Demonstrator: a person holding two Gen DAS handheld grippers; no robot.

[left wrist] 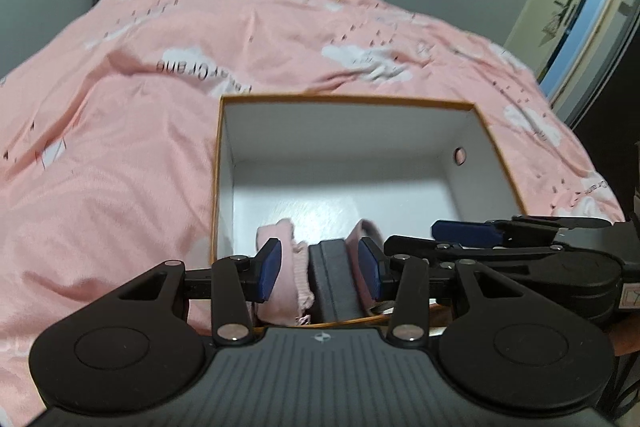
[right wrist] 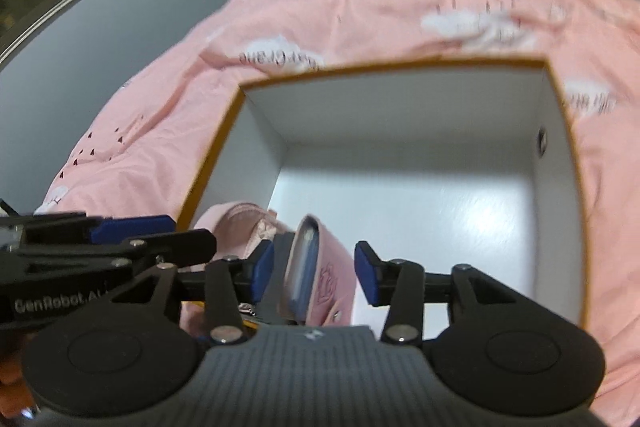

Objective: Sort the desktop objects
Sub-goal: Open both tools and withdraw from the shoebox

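- Box (left wrist: 486, 131) with orange rim and white inside sat on the pink bedspread (left wrist: 120, 147); a small round hole pierced its right wall.
- Left gripper (left wrist: 320, 269) hung over the near edge of the box, its blue pads (left wrist: 270, 267) spread around a pink pouch (left wrist: 288, 259) and a dark grey block (left wrist: 332, 275), which stood upright against the near wall; the pads looked close to the items, though contact was hard to judge, so whether it gripped them I cannot tell.
- Right gripper (right wrist: 316, 271) hovered over the same near wall, fingers parted, with a pink case (right wrist: 324, 267) showing a blue lining (right wrist: 306, 267) between them; a clear gap separated the case from the right pad.
- Second pink pouch (right wrist: 236, 227) lay at the near left corner of the box.
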